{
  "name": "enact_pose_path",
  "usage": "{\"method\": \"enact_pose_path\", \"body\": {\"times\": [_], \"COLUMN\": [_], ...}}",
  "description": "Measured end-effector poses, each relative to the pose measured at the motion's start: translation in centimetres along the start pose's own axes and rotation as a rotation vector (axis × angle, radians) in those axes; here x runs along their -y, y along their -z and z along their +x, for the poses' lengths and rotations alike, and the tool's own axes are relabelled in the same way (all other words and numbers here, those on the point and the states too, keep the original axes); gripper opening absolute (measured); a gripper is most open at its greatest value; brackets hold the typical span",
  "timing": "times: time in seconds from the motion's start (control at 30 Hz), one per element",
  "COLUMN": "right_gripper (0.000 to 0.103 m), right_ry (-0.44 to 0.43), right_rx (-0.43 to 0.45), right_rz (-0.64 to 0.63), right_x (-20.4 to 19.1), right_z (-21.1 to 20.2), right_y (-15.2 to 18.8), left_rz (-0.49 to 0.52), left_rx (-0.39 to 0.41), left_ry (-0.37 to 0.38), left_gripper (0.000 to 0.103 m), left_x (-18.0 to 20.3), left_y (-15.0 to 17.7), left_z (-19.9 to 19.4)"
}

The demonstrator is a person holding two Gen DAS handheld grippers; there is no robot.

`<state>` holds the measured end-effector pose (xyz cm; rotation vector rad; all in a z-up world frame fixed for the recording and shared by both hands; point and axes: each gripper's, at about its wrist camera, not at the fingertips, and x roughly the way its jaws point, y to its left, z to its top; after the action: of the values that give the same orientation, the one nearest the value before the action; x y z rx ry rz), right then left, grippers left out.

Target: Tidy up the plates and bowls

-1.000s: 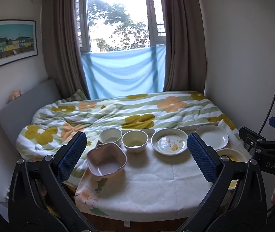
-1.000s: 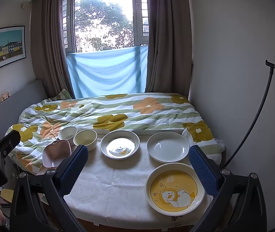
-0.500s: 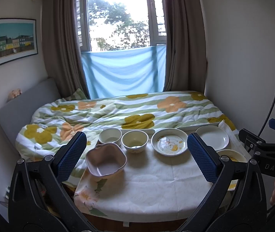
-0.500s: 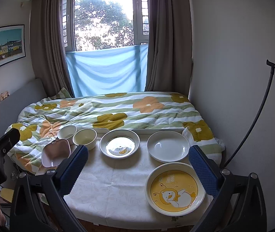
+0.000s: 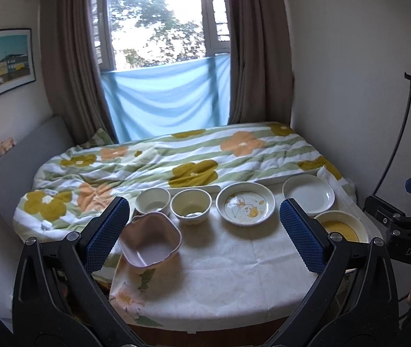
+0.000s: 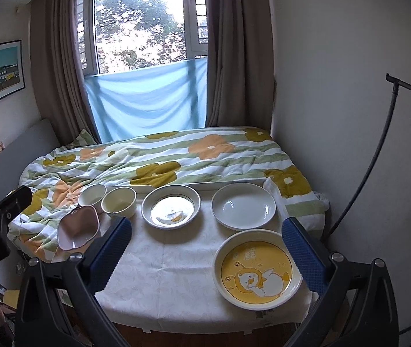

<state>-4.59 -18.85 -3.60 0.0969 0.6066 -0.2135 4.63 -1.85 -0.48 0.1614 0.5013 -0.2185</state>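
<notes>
Left tool (image 5: 204,234) and right tool (image 6: 205,248) hover side by side (jaws spread wide, empty).

The bench (image 6: 170,277) is covered by a white cloth (image 6: 176,260); three bowls (image 6: 119,201) and three plates (image 6: 243,205) are set on it.

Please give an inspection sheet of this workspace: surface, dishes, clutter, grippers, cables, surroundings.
Surface: table under a white cloth, against the bed.
Job's things: pink bowl, two cream bowls, duck dish, white plate, yellow plate; all separate, none stacked.
Clutter: nothing seen.
Grippers: left gripper and right gripper both open, empty, above the near edge.
Cables: black cable curves along the right wall.
Surroundings: window, curtains, picture.
</notes>
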Motion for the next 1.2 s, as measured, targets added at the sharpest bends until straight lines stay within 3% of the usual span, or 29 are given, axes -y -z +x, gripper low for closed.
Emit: {"method": "enact_pose_path", "body": {"times": [0.2,0.37,0.5,0.67,0.77,0.87,0.93,1.1,1.2], "right_gripper": [0.103,0.103,0.103,0.102,0.088,0.073,0.066,0.051,0.043], "right_ry": [0.135,0.184,0.154,0.080,-0.009,-0.085,-0.120,-0.180,-0.203], "right_rx": [-0.094,-0.192,-0.286,-0.373,-0.407,-0.451,-0.478,-0.523,-0.529], "right_rz": [0.090,0.162,0.229,0.288,0.354,0.419,0.426,0.417,0.422], "right_x": [3.2,7.1,10.3,13.7,16.0,18.2,19.2,20.6,21.3], "right_z": [0.9,2.4,4.4,7.7,10.3,13.1,14.8,18.0,18.8], "right_y": [3.1,6.6,8.5,10.3,11.2,12.0,12.2,12.4,12.6], "left_rz": [0.096,0.152,0.172,0.192,0.193,0.176,0.159,0.120,0.118], "left_rx": [-0.103,-0.216,-0.337,-0.471,-0.556,-0.638,-0.684,-0.769,-0.792], "left_ry": [0.173,0.329,0.442,0.502,0.543,0.586,0.602,0.630,0.640], "left_gripper": [0.103,0.103,0.103,0.103,0.102,0.096,0.082,0.060,0.052], "left_x": [3.1,7.8,11.6,15.5,17.4,18.9,19.6,20.9,21.4], "left_y": [1.0,3.0,4.8,7.4,8.8,10.1,10.8,12.3,12.9], "left_z": [5.4,10.3,14.4,19.5,22.9,26.0,27.9,31.1,32.0]}}
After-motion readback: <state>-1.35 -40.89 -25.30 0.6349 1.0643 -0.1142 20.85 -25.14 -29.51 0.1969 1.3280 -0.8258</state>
